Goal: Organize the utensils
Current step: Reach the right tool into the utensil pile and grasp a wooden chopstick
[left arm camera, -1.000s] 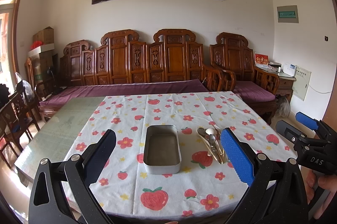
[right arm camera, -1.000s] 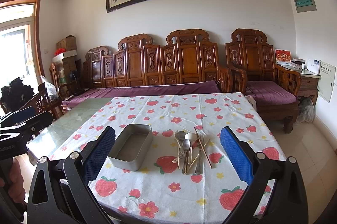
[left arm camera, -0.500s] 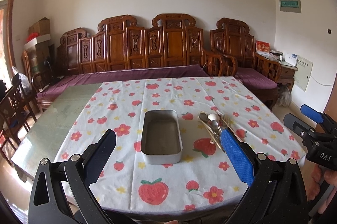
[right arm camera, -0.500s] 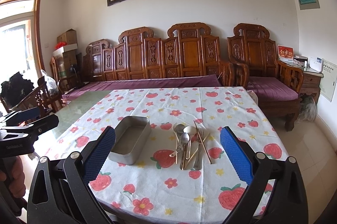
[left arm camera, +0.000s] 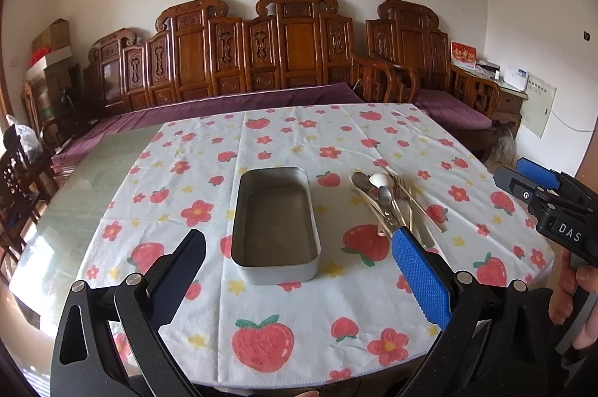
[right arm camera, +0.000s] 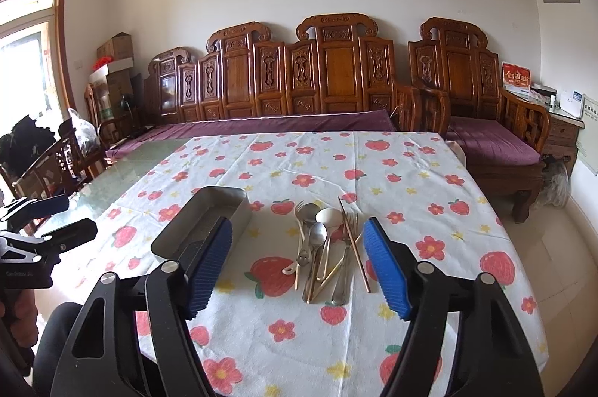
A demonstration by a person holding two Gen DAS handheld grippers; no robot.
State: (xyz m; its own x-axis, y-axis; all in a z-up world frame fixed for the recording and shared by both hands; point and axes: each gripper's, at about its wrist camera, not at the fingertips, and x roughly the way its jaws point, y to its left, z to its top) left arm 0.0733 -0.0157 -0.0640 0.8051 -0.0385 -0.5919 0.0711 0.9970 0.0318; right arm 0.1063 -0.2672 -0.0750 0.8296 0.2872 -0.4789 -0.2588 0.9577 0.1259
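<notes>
Utensil pile [right arm camera: 329, 243]: tangled on worktop [right arm camera: 429, 165] beside empty tin [right arm camera: 203, 219]. My right tongs [right arm camera: 299, 266]: closing, nothing between. Left tongs [left arm camera: 295, 277]: open, empty. Risk: I snag several crossed pieces, dragging or dropping them.

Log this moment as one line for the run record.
phase: approach | metal tray: empty | utensil pile: on tablecloth beside tray | right gripper: closing, nothing between | left gripper: open

An empty rectangular metal tin [left arm camera: 276, 223] with rounded corners sits upright on the strawberry-print cloth. Just to its right, not touching it, lies a loose heap of utensils [right arm camera: 327, 243]: spoons, a fork, chopsticks, handles pointing toward the near desk edge.
</notes>
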